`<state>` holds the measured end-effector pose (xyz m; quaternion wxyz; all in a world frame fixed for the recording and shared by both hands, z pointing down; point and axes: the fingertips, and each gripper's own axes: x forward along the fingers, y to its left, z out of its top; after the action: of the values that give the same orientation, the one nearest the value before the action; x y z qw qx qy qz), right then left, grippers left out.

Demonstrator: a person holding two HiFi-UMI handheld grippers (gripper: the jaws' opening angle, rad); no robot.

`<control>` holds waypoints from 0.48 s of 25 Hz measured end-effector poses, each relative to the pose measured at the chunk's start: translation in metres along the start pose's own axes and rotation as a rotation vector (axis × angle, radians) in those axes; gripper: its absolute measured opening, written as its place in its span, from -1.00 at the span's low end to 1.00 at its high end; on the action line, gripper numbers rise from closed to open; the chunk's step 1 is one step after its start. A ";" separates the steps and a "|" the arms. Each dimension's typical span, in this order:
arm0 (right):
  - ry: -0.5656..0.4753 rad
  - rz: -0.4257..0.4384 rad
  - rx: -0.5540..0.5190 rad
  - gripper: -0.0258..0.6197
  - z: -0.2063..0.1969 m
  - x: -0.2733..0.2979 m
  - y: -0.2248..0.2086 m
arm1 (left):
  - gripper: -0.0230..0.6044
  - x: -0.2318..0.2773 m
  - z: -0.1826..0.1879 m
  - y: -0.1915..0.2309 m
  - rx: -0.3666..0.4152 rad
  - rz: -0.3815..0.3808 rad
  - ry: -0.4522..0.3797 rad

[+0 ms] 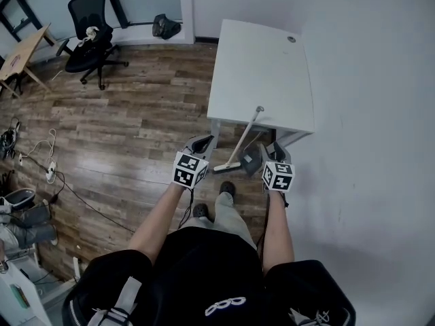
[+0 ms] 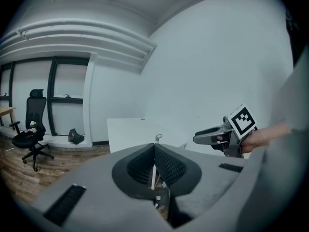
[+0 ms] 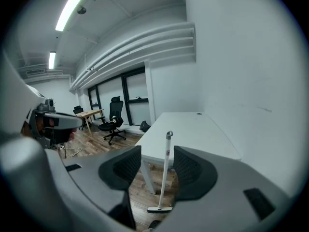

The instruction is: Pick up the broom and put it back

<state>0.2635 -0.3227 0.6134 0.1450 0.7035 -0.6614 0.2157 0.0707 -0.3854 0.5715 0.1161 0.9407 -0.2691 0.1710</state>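
Observation:
A white broom (image 1: 243, 140) leans with its handle top against the front edge of the white desk (image 1: 258, 66), its head (image 1: 226, 169) on the wooden floor. In the right gripper view the broom (image 3: 166, 170) stands upright a little way beyond my right gripper (image 3: 157, 150), whose jaws are open with nothing touching the pads. In the head view the right gripper (image 1: 264, 153) hangs just right of the broom head. My left gripper (image 1: 204, 142) is just left of it, its jaws (image 2: 154, 149) shut and empty, with the broom's top (image 2: 158, 138) showing above them.
A black office chair (image 1: 92, 39) and a wooden table (image 1: 20, 53) stand at the far left. A black bag (image 1: 165, 26) lies by the back wall. Cables (image 1: 47, 168) trail over the floor at left. A white wall (image 1: 380, 148) runs close on the right.

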 end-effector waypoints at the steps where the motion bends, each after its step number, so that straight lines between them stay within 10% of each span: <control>1: 0.006 0.006 -0.002 -0.29 -0.001 0.008 -0.004 | -0.86 0.008 0.001 0.001 -0.003 -0.002 -0.003; 12: 0.069 0.082 -0.031 -0.29 -0.018 0.087 -0.029 | -0.86 0.074 -0.008 0.008 -0.015 -0.012 -0.003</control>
<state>0.2934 -0.3869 0.6740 0.1695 0.6657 -0.6876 0.2352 0.1233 -0.4244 0.6085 0.1237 0.9417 -0.2647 0.1669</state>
